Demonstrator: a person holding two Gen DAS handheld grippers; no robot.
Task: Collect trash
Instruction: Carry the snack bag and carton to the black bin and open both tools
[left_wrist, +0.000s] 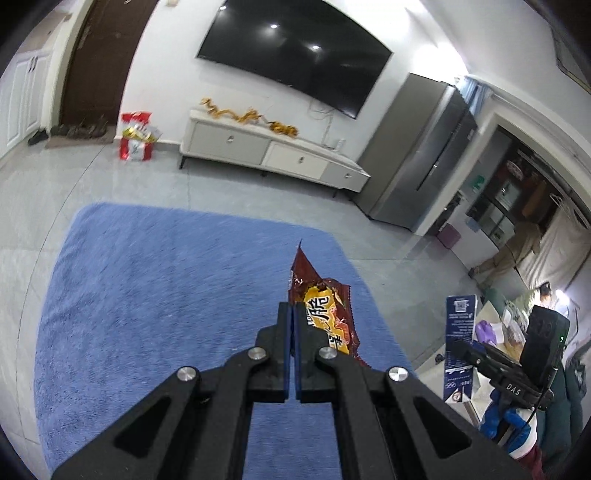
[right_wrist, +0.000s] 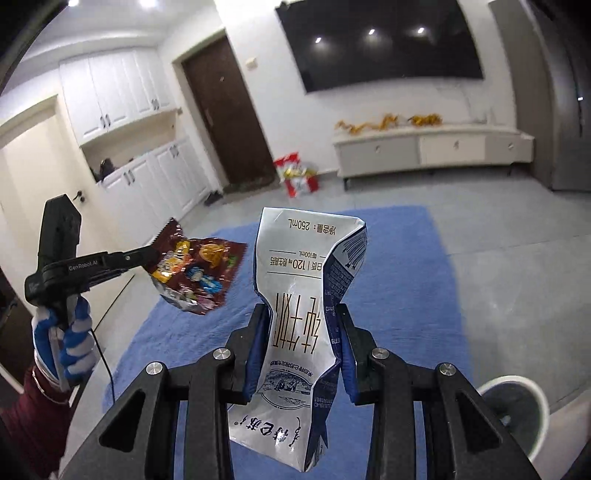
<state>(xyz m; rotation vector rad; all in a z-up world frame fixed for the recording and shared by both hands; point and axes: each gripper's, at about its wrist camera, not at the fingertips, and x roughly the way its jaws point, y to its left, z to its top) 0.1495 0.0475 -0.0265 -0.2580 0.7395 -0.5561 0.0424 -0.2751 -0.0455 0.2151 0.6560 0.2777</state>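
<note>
Hovering above a fuzzy blue rug (left_wrist: 147, 295) spread over pale glossy floor tiles (left_wrist: 221, 188), facing a low white cabinet (left_wrist: 266, 147) under a dark wall-mounted screen (left_wrist: 295, 55). Standing beside the cabinet, a tall grey steel fridge (left_wrist: 417, 162); a dark wooden door (right_wrist: 225, 110) further along. Left gripper (left_wrist: 291, 308) pinching a crinkly red-brown snack wrapper (left_wrist: 325, 314) with jaws pressed nearly together, held aloft. Right gripper (right_wrist: 301, 312) clamping a crushed, creased white milk carton (right_wrist: 306, 314) with jaws partly spread, upside down over the rug. Sitting low at the right, a round white bin (right_wrist: 517, 410).
</note>
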